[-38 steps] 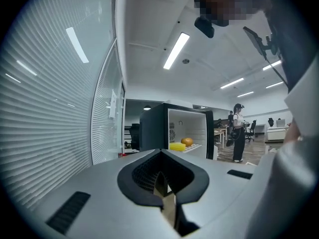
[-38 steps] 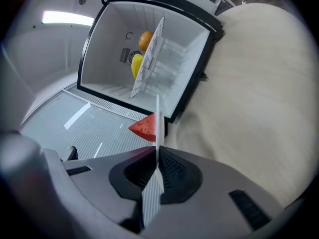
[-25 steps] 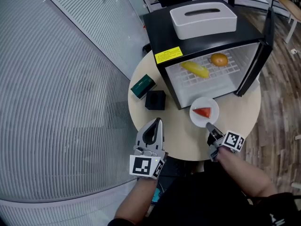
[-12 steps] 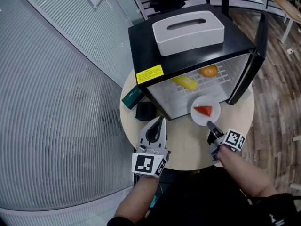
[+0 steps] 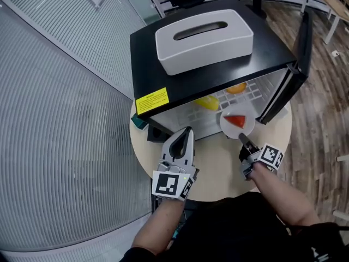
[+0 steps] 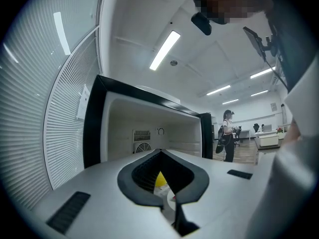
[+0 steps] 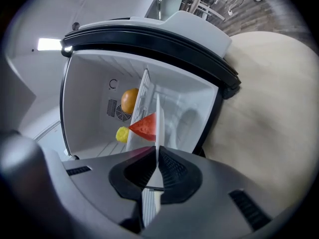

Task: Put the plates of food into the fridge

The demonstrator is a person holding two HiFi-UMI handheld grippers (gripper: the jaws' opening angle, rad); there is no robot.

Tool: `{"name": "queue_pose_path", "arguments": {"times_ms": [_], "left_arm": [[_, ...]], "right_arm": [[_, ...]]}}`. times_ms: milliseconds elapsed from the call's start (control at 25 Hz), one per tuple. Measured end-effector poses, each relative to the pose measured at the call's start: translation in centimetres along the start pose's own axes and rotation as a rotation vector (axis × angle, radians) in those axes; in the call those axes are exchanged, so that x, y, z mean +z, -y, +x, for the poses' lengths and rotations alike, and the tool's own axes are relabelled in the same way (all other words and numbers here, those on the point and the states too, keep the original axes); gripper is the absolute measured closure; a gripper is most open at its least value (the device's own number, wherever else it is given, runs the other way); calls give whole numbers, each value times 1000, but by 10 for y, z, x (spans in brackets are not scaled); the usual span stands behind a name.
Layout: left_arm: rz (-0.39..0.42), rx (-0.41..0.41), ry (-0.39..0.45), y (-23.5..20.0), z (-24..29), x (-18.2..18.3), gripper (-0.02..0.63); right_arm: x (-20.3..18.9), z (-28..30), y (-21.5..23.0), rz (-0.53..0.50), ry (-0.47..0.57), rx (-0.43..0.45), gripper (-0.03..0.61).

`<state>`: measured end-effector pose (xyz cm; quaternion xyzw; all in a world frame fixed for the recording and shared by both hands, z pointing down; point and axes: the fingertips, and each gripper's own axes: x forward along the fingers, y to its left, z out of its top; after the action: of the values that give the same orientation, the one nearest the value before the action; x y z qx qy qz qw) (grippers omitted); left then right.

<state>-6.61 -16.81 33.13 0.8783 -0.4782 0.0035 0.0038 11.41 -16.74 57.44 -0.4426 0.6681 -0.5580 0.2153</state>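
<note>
So, head view: the right gripper (image 5: pixel 244 142) is clamping the plate (image 5: pixel 237 123) by its rim at the fridge's (image 5: pixel 180 64) open front. Left gripper view: the left gripper (image 6: pixel 160 151) is sitting closed, empty. Right gripper view: the plate is probably needing to go in level, just over the wire shelf (image 7: pixel 145 91), so the watermelon slice (image 7: pixel 144 126) isn't sliding.

Bright ceiling strip lights (image 6: pixel 164 50) lit my room evenly; my 2 gripper views bulged at the edges, with black corners.

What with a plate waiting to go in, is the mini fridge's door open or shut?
Open: the door stands swung aside at right, baring the banana and orange inside.
</note>
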Motion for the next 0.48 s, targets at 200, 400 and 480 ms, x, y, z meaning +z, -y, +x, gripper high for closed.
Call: {"name": "queue_pose_path", "arguments": {"times_ms": [200, 400, 480], "left_arm": [[-3, 3, -7, -1, 24, -3, 609], [-17, 7, -24, -1, 42, -12, 609], [-18, 10, -34, -2, 47, -15, 609]], "right_arm": [[11, 16, 3, 54, -5, 5, 561], [25, 31, 11, 48, -8, -4, 561], [29, 38, 13, 59, -8, -2, 561]]}}
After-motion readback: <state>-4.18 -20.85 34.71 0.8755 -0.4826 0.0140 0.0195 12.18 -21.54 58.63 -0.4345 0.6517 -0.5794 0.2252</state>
